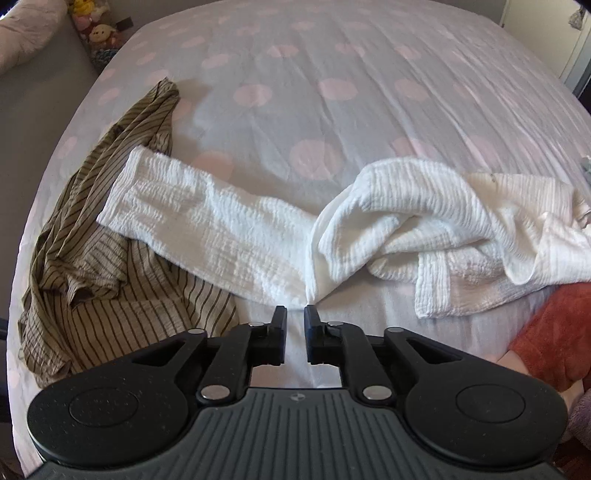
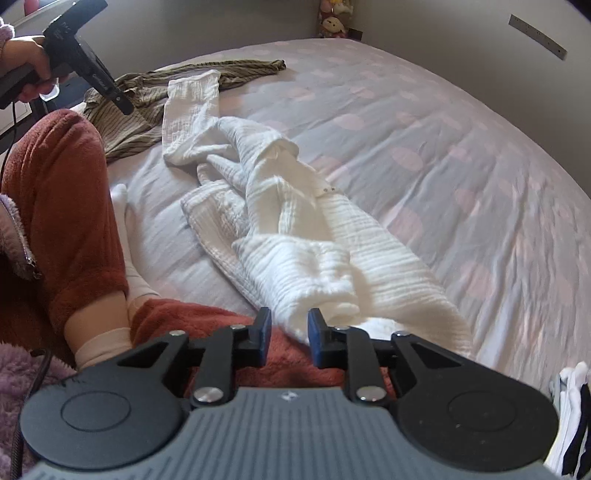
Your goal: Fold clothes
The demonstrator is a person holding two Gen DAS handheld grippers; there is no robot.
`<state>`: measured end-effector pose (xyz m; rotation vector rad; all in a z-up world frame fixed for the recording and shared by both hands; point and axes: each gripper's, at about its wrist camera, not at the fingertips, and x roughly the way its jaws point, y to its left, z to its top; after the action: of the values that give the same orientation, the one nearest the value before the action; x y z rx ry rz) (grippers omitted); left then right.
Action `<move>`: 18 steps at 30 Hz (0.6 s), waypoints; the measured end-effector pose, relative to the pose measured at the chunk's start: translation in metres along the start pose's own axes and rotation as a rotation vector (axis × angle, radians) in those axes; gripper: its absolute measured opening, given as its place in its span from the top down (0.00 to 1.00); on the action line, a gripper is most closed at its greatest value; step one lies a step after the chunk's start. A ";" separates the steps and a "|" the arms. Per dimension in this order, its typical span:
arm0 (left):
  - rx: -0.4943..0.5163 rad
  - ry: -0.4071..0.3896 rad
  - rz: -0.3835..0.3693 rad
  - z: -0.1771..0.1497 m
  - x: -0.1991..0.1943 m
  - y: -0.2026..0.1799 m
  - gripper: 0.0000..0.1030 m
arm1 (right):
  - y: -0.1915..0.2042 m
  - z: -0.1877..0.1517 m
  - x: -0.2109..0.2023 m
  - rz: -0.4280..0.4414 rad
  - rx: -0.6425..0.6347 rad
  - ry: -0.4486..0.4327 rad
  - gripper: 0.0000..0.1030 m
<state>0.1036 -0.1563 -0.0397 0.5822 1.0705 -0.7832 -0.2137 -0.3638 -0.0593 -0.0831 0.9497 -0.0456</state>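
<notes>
A white crinkled garment (image 1: 388, 225) lies bunched across the bed, one long part stretched to the left (image 1: 192, 206). It also shows in the right wrist view (image 2: 280, 206). An olive striped garment (image 1: 107, 229) lies crumpled at the left, partly under the white one; it shows at the back left in the right wrist view (image 2: 147, 99). My left gripper (image 1: 295, 314) is open a little and empty, just short of the white garment's near edge. My right gripper (image 2: 290, 319) is open, its tips at the near end of the white garment, nothing clamped.
The bed (image 1: 332, 92) has a pale sheet with pink dots. The person's leg in rust fleece trousers (image 2: 62, 206) rests on the bed's near side. Plush toys (image 1: 96, 29) sit beyond the far left corner. Folded white and dark cloth (image 2: 572, 417) lies at the right.
</notes>
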 end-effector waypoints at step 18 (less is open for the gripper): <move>0.438 -0.128 -0.103 0.129 0.084 -0.062 0.56 | -0.072 0.029 0.084 0.066 0.149 0.140 0.62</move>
<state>0.1460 -0.3136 -0.0713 0.8380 0.8179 -1.1432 -0.1417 -0.4402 -0.1036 0.0906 1.0848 -0.0617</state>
